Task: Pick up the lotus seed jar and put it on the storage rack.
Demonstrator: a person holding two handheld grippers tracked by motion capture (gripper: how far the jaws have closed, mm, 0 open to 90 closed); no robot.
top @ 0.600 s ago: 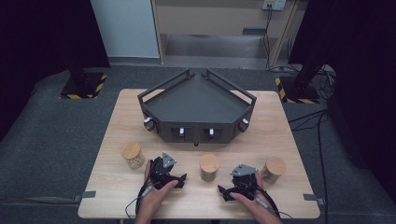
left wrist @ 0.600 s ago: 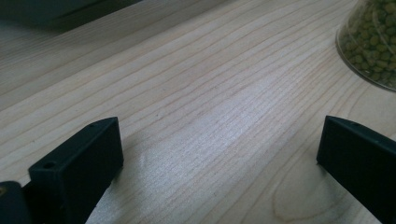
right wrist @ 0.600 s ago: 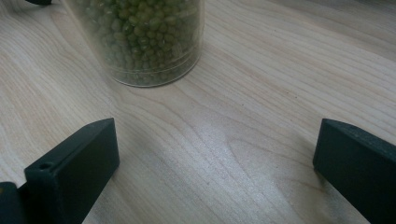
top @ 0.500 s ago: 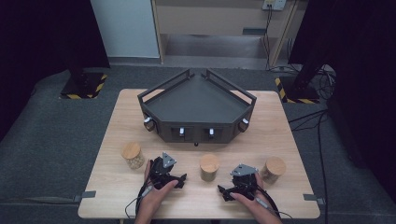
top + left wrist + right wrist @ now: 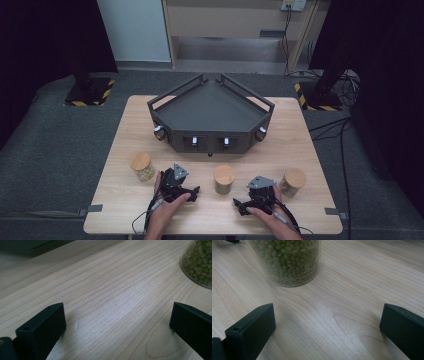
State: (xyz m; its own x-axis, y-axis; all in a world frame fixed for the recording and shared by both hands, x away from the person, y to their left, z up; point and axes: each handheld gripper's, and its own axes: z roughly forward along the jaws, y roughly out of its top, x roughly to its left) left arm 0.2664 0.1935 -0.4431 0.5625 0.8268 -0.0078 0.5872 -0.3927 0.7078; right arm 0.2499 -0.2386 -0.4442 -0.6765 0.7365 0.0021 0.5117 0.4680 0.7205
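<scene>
Three glass jars with wooden lids stand on the front half of the wooden table [image 5: 300, 145]: a left jar [image 5: 141, 166], a middle jar [image 5: 224, 179] and a right jar [image 5: 292, 181]. The middle jar holds green beans; it shows at the upper right of the left gripper view [image 5: 198, 262] and at the top of the right gripper view [image 5: 287, 260]. My left gripper [image 5: 187, 192] rests low over the table left of that jar, jaws wide open over bare wood [image 5: 117, 322]. My right gripper [image 5: 241, 204] sits to the jar's right, also open and empty [image 5: 328, 322].
A black angular tray [image 5: 212, 112] with raised rails and several small white-tipped knobs on its front wall fills the table's middle back. Cables trail from both grippers over the front edge. Dark floor and stands surround the table.
</scene>
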